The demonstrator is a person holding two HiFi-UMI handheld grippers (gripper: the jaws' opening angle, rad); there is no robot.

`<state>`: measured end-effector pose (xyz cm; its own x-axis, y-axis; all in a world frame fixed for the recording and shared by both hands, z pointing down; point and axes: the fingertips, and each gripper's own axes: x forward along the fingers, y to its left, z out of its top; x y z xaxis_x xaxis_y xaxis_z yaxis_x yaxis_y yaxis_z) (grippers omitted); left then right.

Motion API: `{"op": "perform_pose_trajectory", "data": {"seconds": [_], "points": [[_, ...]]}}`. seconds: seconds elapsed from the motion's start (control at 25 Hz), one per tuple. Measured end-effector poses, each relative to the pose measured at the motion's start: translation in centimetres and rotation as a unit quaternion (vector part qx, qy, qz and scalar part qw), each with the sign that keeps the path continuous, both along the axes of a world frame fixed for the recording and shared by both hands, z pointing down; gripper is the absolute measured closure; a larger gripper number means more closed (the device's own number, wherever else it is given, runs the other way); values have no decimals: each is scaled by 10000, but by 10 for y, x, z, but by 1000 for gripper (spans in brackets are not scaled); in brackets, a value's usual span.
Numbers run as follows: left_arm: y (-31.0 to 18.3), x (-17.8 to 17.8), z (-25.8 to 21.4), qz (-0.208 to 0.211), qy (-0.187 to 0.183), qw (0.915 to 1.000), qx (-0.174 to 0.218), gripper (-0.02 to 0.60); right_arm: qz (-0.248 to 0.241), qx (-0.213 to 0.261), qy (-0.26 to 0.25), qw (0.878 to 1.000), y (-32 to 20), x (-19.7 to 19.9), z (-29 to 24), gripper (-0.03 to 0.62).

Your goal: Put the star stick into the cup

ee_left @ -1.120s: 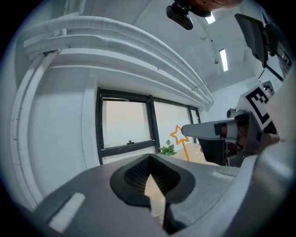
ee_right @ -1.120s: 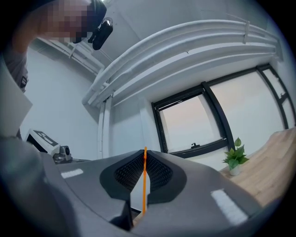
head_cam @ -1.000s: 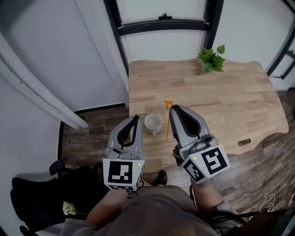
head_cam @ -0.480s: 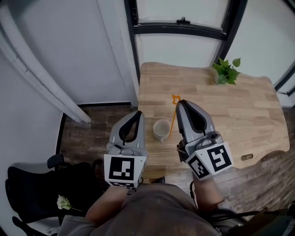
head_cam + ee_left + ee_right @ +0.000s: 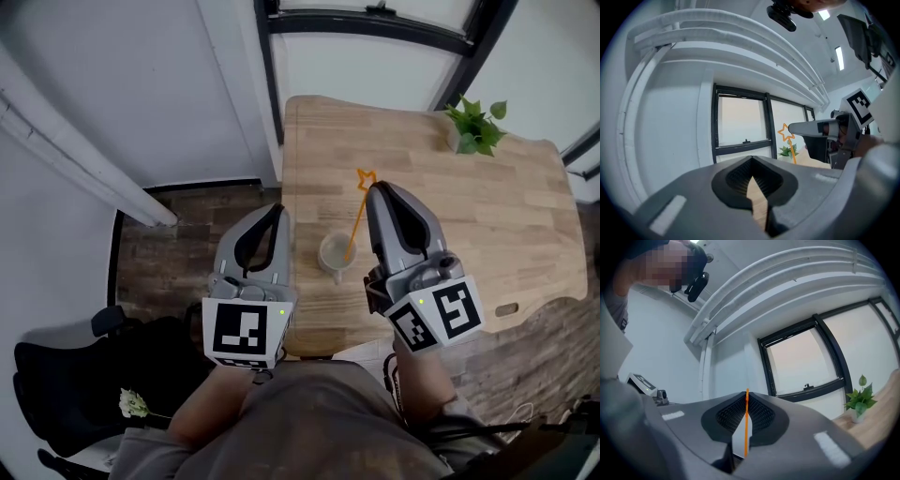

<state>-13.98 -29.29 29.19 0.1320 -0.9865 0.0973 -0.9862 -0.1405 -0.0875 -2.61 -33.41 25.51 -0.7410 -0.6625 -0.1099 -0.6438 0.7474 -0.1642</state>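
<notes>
In the head view my right gripper is shut on a thin orange star stick. The star end sits just beyond the fingertips, and the stick slants down so its lower end lies over the mouth of the small white cup. Whether it reaches inside, I cannot tell. The cup stands near the front left of the wooden table. My left gripper is shut and empty, just left of the cup. In the right gripper view the stick runs between the closed jaws. The left gripper view shows the star.
A small potted plant stands at the table's far right. The table's left edge runs just beside my left gripper, with dark wood floor below. A black chair and a white flower are at lower left. A white wall and black-framed window lie beyond.
My right gripper has carried the stick to the left: its lower end was right of the cup and now overlaps the cup's mouth. The left gripper stays shut beside the cup.
</notes>
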Motion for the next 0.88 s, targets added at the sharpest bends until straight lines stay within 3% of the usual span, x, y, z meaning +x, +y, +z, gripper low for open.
{"op": "perform_pose_trajectory", "data": {"seconds": [0.4, 0.88], "points": [[-37, -11, 31, 245, 354, 9985, -332, 581, 166, -522, 271, 9981, -33, -10, 56, 553], [-54, -9, 84, 490, 497, 9924, -1014, 581, 197, -1170, 474, 9918, -38, -17, 126, 551]]}}
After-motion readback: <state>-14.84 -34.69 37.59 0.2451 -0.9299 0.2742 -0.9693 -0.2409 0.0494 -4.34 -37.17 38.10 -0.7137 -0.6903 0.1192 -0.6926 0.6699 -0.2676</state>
